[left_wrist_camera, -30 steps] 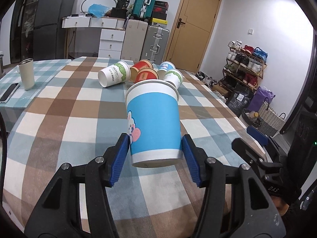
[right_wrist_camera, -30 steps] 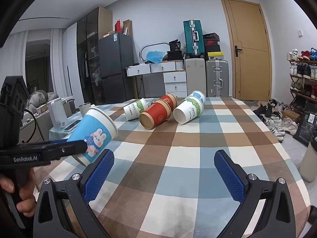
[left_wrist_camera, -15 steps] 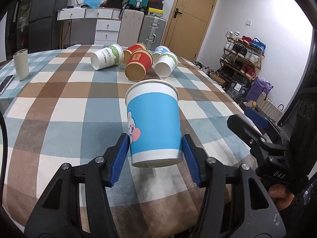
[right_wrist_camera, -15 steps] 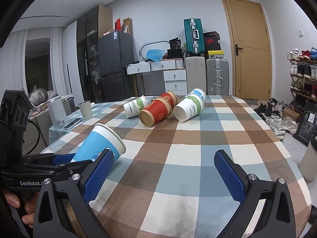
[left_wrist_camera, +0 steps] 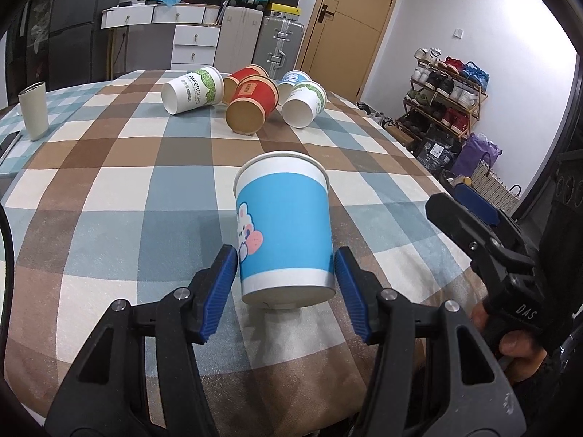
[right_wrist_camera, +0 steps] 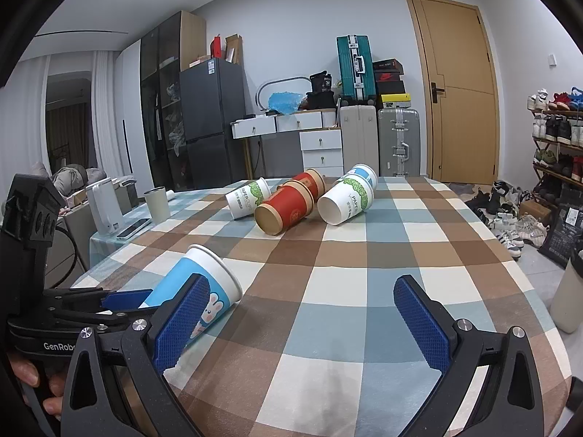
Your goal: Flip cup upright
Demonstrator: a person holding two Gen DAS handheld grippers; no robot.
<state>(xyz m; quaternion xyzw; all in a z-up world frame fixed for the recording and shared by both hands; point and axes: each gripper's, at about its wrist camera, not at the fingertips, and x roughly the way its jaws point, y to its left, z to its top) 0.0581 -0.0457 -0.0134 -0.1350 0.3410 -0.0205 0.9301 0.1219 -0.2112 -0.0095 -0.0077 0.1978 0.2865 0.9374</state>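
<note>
Checked cloth in brown, blue and cream (left_wrist_camera: pixel 109 167) covers the table on which all items are observed. Nearest, the left gripper (left_wrist_camera: pixel 286 273) is closed on the blue cup (left_wrist_camera: pixel 284 225), its blue pads (left_wrist_camera: pixel 222 284) pressed against both sides of the lower wall. The cup is seen mouth-up in the left wrist view and tilted in the right wrist view (right_wrist_camera: pixel 196 291); contact between its base and the cloth cannot be determined. The right gripper (right_wrist_camera: pixel 295 324) is held spread wide, with nothing between its pads. Farther back, five paper cups lie on their sides in a cluster: two white-green, two red (left_wrist_camera: pixel 251 109), one blue-white. A pale tumbler (left_wrist_camera: pixel 33 111) stands upright at the far left.
</note>
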